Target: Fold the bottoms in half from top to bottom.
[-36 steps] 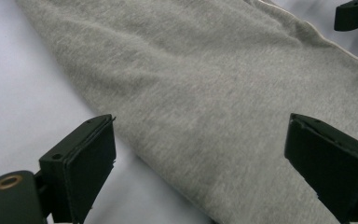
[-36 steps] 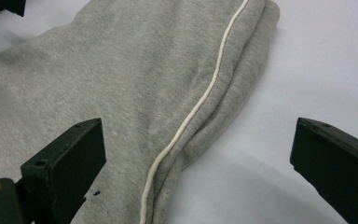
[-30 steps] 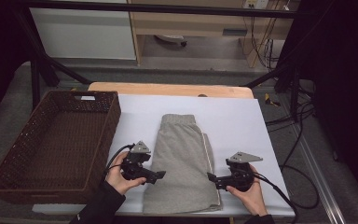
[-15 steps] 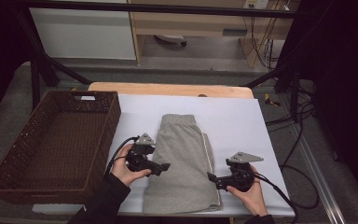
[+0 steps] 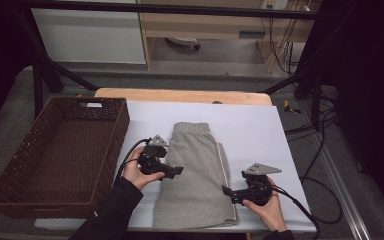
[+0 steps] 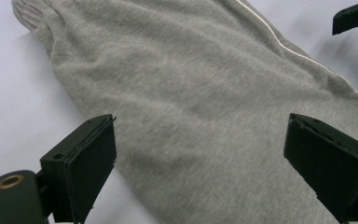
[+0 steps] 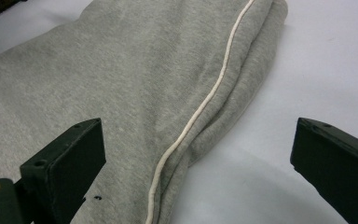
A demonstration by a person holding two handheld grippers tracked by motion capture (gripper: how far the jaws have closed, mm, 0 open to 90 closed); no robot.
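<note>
A folded grey garment (image 5: 195,175) with a white side stripe (image 7: 200,107) lies lengthwise on the white table (image 5: 250,130), waistband at the far end. My left gripper (image 5: 177,171) hovers open over the garment's left edge, and in the left gripper view (image 6: 198,123) grey fabric (image 6: 205,84) lies between and beyond its wide jaws. My right gripper (image 5: 226,191) stands open at the garment's right edge near the front. In the right gripper view (image 7: 198,126) the striped folded edge runs between its jaws. Nothing is held.
A dark brown wicker basket (image 5: 122,125) stands on the left, its wall close to my left hand. The white sheet covers a wooden tabletop (image 5: 180,95). Cables (image 5: 320,190) trail off the right side. A black jaw of the right gripper (image 6: 354,16) pokes into the left gripper view.
My left gripper has moved a little farther up the table and rightward onto the garment's left edge. The right gripper and the garment have stayed put.
</note>
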